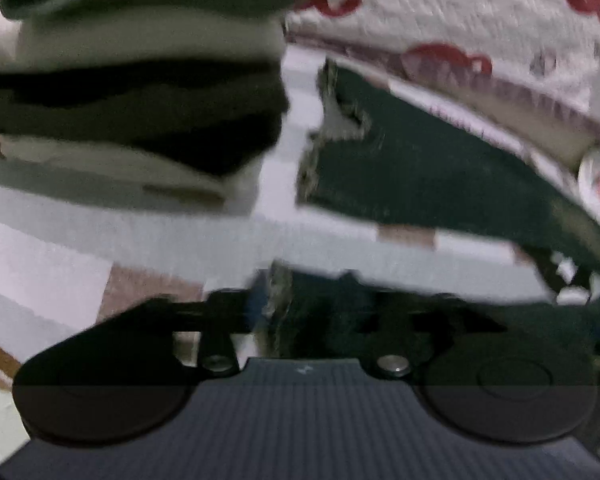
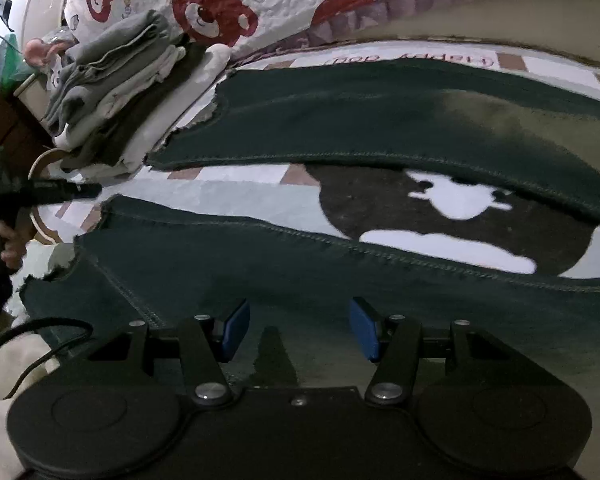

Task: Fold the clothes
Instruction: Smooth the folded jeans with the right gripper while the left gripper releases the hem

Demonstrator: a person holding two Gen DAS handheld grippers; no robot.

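While the left wrist view is blurred, the left gripper [image 1: 300, 320] straddles a frayed hem of the dark green jeans [image 1: 420, 168]; its grip is unclear, so the hem may slip. In the right wrist view, the right gripper [image 2: 300, 330] hovers wide open over the near leg, and could snag both layers.

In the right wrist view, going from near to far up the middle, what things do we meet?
Right gripper → near leg of the dark green trousers → patterned sheet → far trouser leg → bear-print quilt.

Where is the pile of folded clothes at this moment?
In the right wrist view the pile of folded clothes lies at the upper left, beside the frayed leg ends of the dark green trousers and below the bear-print quilt.
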